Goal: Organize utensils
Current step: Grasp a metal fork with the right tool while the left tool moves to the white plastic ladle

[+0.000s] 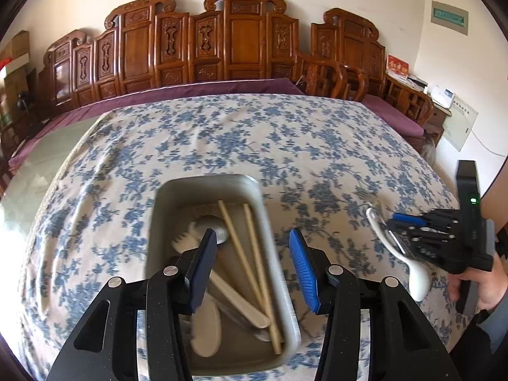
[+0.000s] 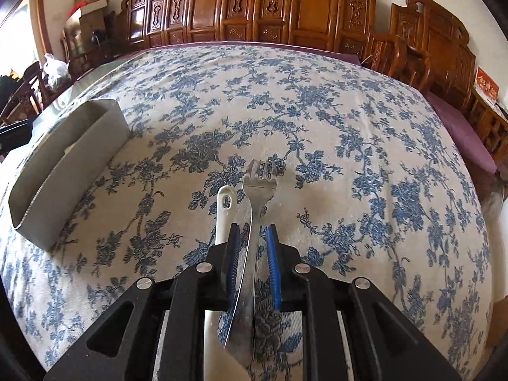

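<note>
Between the right gripper's (image 2: 250,244) closed fingers: metal fork (image 2: 257,184), white spoon (image 2: 224,209).
Left gripper (image 1: 252,254) gapes, holding nothing, above the grey tray (image 1: 203,187).

**Two tongs, one wide and one pinching**

The left tongs (image 1: 252,262) are hanging with their blue fingers (image 1: 303,268) spread wide apart, gripping nothing. The right tongs (image 2: 252,247) are squeezing close together, pinching something between the blue pads (image 2: 273,263). A hand (image 1: 485,289) is holding the right tongs from behind.

left cam looks down close over tray (image 1: 165,197), right cam low over tablecloth (image 2: 349,127) (both share tray).
</note>
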